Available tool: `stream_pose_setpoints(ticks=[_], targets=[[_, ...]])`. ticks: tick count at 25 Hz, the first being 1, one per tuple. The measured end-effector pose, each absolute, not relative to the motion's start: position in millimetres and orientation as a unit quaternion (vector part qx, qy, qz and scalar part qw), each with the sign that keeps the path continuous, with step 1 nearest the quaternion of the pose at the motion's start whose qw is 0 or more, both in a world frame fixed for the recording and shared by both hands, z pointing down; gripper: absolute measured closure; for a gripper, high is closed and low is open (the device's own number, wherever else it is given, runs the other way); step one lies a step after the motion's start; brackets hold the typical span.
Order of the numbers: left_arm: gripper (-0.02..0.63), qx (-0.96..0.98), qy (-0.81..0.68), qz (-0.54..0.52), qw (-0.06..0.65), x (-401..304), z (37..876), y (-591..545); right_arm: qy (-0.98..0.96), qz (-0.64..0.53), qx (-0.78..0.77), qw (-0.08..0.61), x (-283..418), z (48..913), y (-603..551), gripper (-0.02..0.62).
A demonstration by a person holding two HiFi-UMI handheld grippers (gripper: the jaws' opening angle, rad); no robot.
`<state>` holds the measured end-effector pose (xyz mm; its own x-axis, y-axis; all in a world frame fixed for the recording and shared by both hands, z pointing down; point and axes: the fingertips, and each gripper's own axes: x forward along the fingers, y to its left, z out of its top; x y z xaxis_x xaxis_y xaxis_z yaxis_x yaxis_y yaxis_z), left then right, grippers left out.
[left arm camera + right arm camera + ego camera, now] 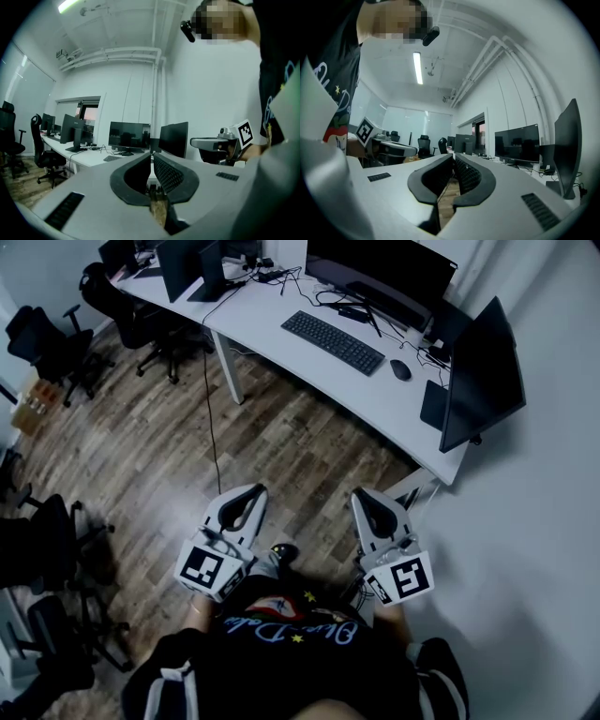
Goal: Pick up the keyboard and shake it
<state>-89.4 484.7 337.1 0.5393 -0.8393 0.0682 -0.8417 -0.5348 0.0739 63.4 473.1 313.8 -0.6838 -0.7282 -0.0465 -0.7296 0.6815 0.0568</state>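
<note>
The keyboard (333, 341) lies flat on the white bench (272, 310) at the far side of the room, in front of a wide curved monitor (380, 277), with a black mouse (400, 369) just beside its right end and a second dark monitor (483, 376) standing at the bench's near corner. Both grippers are held close to the person's body, well apart from the bench, with a stretch of wooden floor (281, 446) between them and the keyboard. The left gripper (251, 490) points level toward the bench; its fingers (168, 173) are pressed together at the tips with nothing between them, and in the left gripper view the keyboard shows small and distant, to the left of the closed tips. The right gripper (362, 494) is held level beside it, its fingers (471, 177) likewise closed on each other and empty; the right gripper view looks along the bench toward the monitors, and the keyboard cannot be made out there. Neither gripper touches the keyboard. Each gripper's marker cube (208, 566) sits at the end nearest the person. Black office chairs (56, 343) stand on the floor to the left.
</note>
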Motion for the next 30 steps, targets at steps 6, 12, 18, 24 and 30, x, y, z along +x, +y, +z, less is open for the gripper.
stream_pose_setpoints(ticks=[6,12,18,24,30], targets=[[0.598,0.873,-0.482,0.035,0.063,-88,350,489,0.913,0.006,-0.408,0.009,77,330,475,0.593],[0.597,0.884,-0.459,0.03,0.078,-85,360,475,0.901,-0.003,-0.435,-0.005,86,340,474,0.547],[0.538,0.898,-0.432,0.025,0.08,-90,356,442,0.887,0.005,-0.461,-0.015,77,334,451,0.532],[0.523,0.906,-0.414,0.023,0.08,-120,360,402,0.88,0.006,-0.474,-0.021,46,331,420,0.518],[0.515,0.912,-0.4,0.029,0.088,-155,370,365,0.879,0.001,-0.476,-0.029,6,336,386,0.506]])
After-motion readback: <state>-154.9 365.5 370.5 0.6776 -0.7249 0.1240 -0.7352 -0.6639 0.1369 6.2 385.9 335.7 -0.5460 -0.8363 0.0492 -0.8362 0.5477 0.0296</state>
